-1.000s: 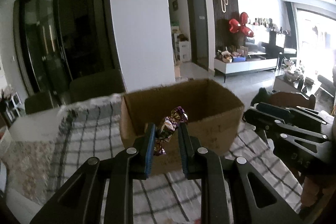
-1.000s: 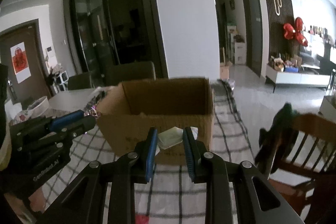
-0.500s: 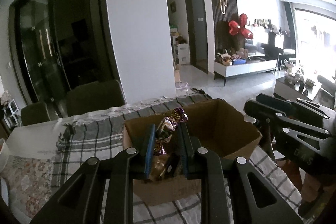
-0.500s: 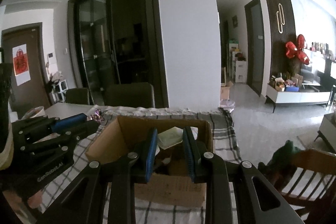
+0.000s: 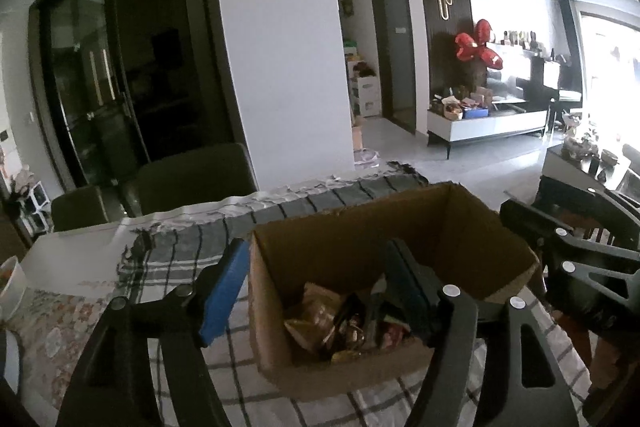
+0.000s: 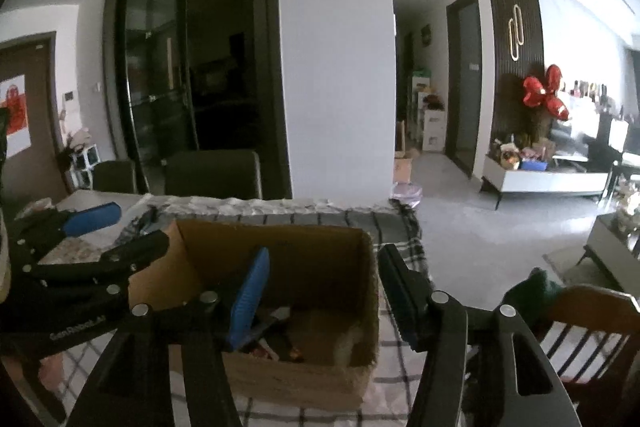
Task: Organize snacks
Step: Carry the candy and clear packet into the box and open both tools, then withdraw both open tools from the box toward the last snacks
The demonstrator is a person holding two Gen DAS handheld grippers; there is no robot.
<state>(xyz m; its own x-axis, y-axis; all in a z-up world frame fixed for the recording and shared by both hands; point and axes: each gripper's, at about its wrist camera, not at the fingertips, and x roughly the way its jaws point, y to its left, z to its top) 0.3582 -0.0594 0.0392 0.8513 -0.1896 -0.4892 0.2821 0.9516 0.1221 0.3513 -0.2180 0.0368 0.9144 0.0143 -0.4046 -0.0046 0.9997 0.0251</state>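
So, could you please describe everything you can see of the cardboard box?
The cardboard box is plain brown, open-topped, its rim slightly ragged. It stands upright on the checked tablecloth. Wrapped snacks lie piled on its bottom. Both grippers hang open over it, holding nothing.

We have two fisheye views, each riding on a handheld tool and looking forward and slightly down along its fingers. The left wrist view sits close above the cardboard box, which fills its lower centre, with the other tool at 3 o'clock. The right wrist view is equally near the box, and there the left tool shows at 9 o'clock. Both share the box, the checked cloth on the tabletop, the white pillar at 12 o'clock and the red ornament toward 2 o'clock.
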